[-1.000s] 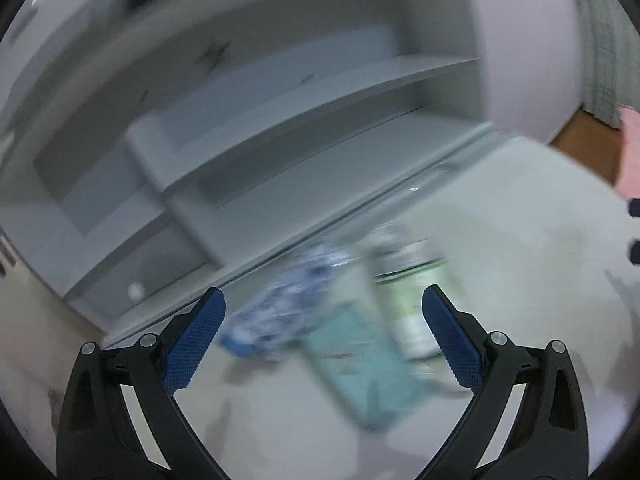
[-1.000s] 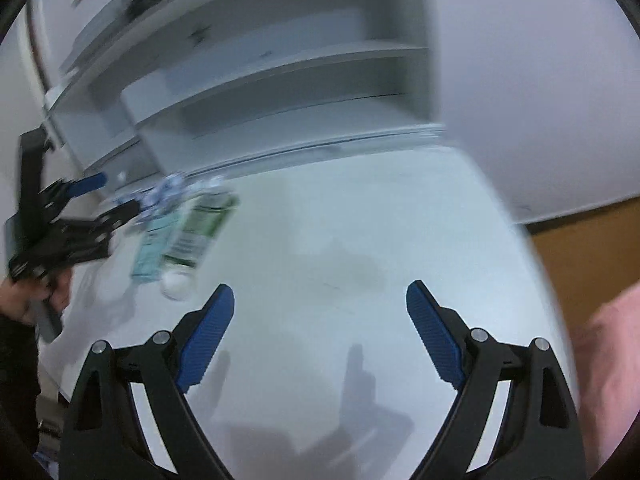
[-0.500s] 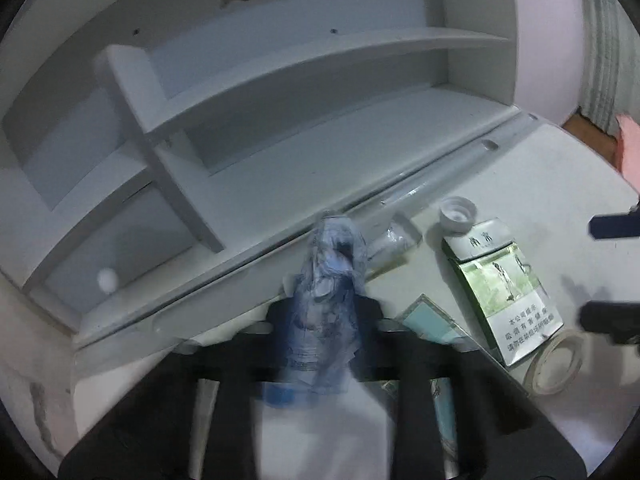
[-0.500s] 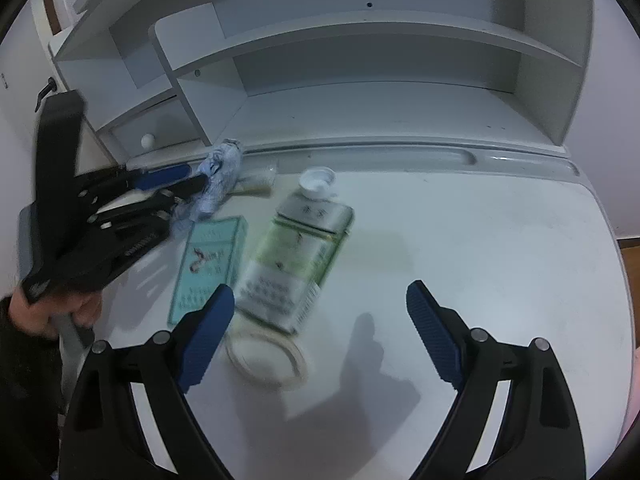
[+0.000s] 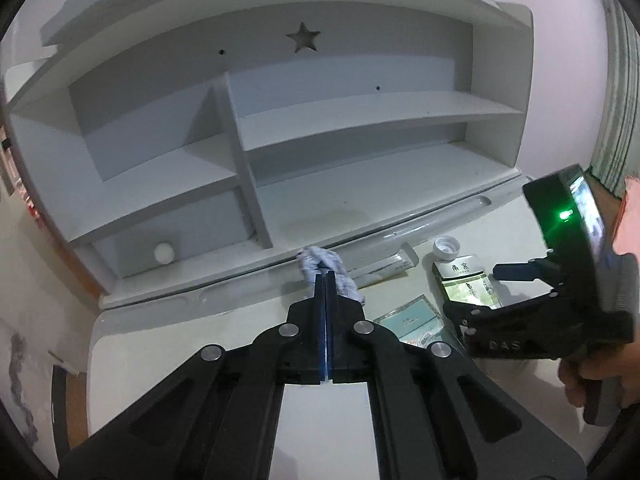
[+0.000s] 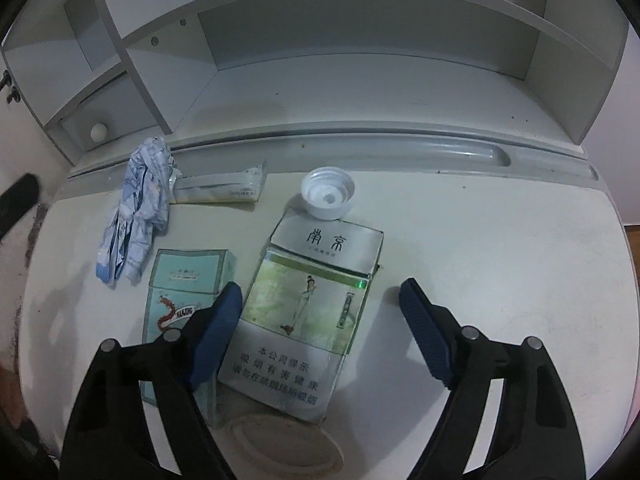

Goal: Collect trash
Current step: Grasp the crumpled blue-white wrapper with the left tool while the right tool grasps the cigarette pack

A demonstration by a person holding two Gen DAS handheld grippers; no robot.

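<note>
The right hand-held gripper hangs released astride the green cigarette pack at counter centre; lower squarely, then clench. The left hand-held gripper is clenched near the crumpled wrapper at ten o'clock; whether it grips it I cannot tell.

A lived-in home study corner is showing here: a white painted wooden desk is carrying a built-in white hutch with open shelves, a star-shaped cutout (the kind found on children's furniture) and a small drawer with a round white knob. A pale plastered wall is standing behind it.
</note>
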